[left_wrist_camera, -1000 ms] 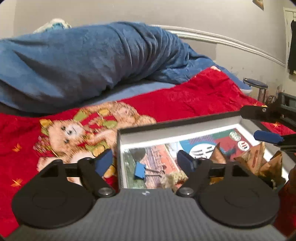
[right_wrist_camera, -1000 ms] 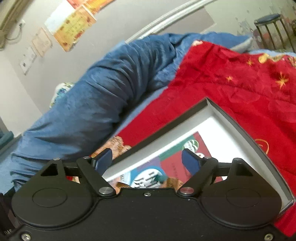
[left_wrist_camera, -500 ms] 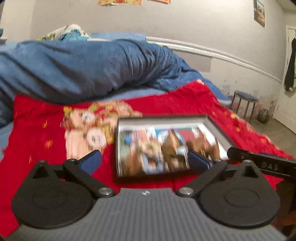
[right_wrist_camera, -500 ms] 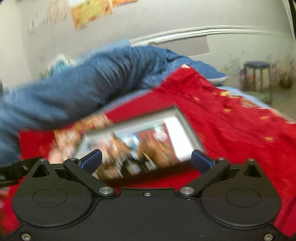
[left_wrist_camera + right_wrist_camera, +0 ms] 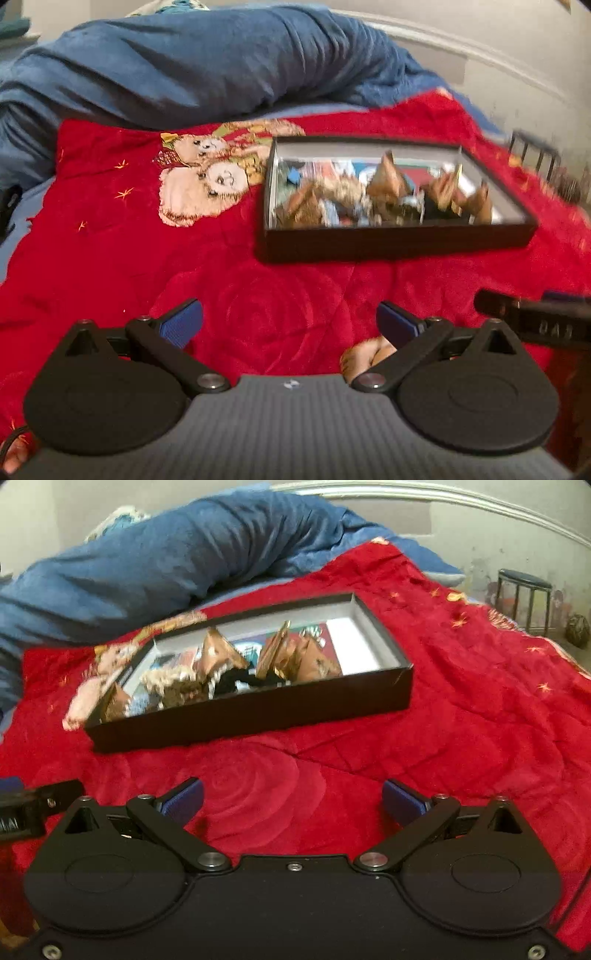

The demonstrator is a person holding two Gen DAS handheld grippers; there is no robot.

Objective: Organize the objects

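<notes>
Nearest the lenses, the left tongs [image 5: 290,323] and the right tongs [image 5: 291,801] both stand spread wide with nothing between their blue pads, each poised above the red blanket [image 5: 288,291] that covers the bed. The two sit side by side; part of the right one shows at the right edge of the left wrist view.

Just beyond them, resting on the blanket, lies a shallow black box [image 5: 258,710] with a pale grey inner wall, its top open. It holds a loose heap of crumpled brown and gold wrappers [image 5: 291,657], some standing up in peaks, with something dark among them near the front wall. Under the heap lies colourful printed paper [image 5: 332,170]. A small blue piece [image 5: 293,175] sits in the box's left end; blur hides what it is. The right end of the box is mostly bare white.

Left of the box is a teddy-bear print [image 5: 210,177] on the blanket. Farther back lies a bunched blue duvet [image 5: 184,62], and a stool [image 5: 524,594] stands by the wall.
</notes>
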